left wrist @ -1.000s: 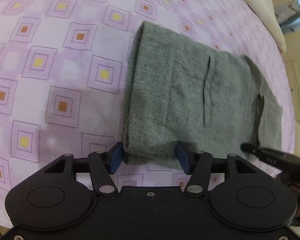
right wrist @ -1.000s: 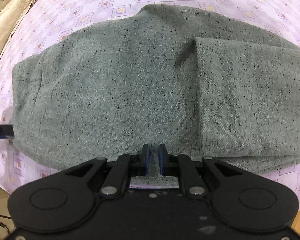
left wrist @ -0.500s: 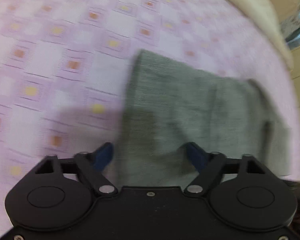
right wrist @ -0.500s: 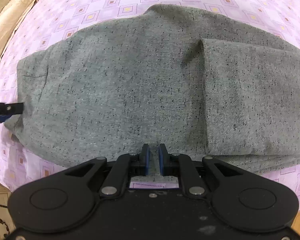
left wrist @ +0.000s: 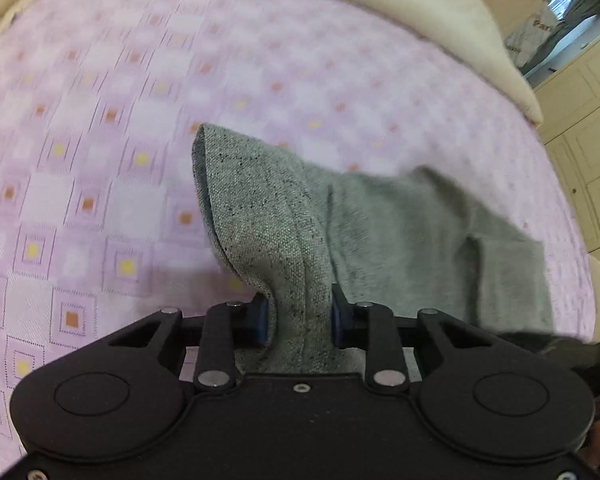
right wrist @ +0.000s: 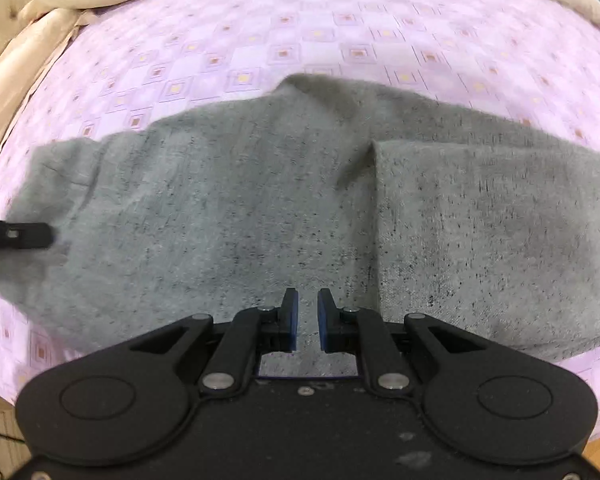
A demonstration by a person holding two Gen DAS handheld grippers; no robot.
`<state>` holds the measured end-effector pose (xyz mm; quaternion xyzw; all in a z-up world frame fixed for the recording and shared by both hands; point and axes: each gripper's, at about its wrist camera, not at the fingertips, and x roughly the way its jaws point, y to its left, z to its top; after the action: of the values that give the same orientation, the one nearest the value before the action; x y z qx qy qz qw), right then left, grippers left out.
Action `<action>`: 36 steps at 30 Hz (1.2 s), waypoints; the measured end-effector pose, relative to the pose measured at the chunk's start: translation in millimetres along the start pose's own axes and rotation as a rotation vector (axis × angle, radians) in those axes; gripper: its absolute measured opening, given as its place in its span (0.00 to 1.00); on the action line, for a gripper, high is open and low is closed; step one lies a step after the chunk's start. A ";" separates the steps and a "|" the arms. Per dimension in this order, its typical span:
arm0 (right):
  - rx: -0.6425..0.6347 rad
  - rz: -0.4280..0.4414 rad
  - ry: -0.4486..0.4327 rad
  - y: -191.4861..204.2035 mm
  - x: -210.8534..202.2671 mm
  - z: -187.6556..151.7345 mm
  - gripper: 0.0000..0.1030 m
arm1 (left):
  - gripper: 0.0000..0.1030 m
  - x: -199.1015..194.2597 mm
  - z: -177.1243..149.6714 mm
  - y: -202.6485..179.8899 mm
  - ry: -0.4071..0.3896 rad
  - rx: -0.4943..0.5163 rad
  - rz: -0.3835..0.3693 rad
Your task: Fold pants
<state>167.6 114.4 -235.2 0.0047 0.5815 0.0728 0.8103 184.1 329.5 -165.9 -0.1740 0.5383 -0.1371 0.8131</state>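
1. A bed (left wrist: 80, 128) with a lilac squared sheet, a cream pillow (left wrist: 440, 8) at its edge.
2. The pants (right wrist: 260, 208) lie on it, long axis left-right in the right view.
3. The left claw (left wrist: 300, 318) pinches their lifted end.
4. The right claw (right wrist: 307, 318) is nearly closed over the cloth; I cannot tell whether it grips.

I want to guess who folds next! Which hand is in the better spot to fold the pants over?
Probably the left. The left hand-held gripper is already pinching a raised end of the pants above the bedsheet. The right hand-held gripper only sits over the flat middle, fingers slightly apart.
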 end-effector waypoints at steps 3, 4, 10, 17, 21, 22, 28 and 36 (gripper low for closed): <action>-0.038 0.017 0.091 -1.5 14.7 -19.6 0.12 | 0.34 -18.7 3.7 -29.3 -0.036 0.034 -0.011; -0.053 0.023 0.073 -1.2 10.5 -23.1 0.12 | 0.33 -24.8 4.3 -42.5 -0.051 0.056 -0.006; 0.018 0.146 -0.006 -41.5 -29.0 -31.3 0.12 | 0.32 -50.9 9.8 -134.6 -0.136 0.169 -0.003; 0.128 0.185 -0.085 -152.9 -66.1 -35.4 0.12 | 0.27 -5.9 -2.0 -287.1 -0.147 0.314 -0.039; 0.180 0.146 -0.078 -228.6 -72.9 -40.3 0.13 | 0.03 72.0 -22.2 -361.3 -0.071 0.301 -0.113; 0.187 0.134 -0.072 -250.4 -73.4 -41.9 0.13 | 0.03 95.4 -27.0 -375.6 -0.031 0.293 -0.107; 0.183 0.096 -0.060 -323.4 -84.5 -49.1 0.14 | 0.18 119.5 -48.6 -396.6 0.015 0.317 0.034; 0.097 0.251 -0.174 -317.7 -93.9 -18.4 0.35 | 0.28 117.2 -38.5 -303.8 0.021 0.148 0.351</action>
<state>156.6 -212.9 -182.1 0.1226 0.5069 0.1448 0.8409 182.6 2.3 -145.9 -0.0157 0.5574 -0.0343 0.8294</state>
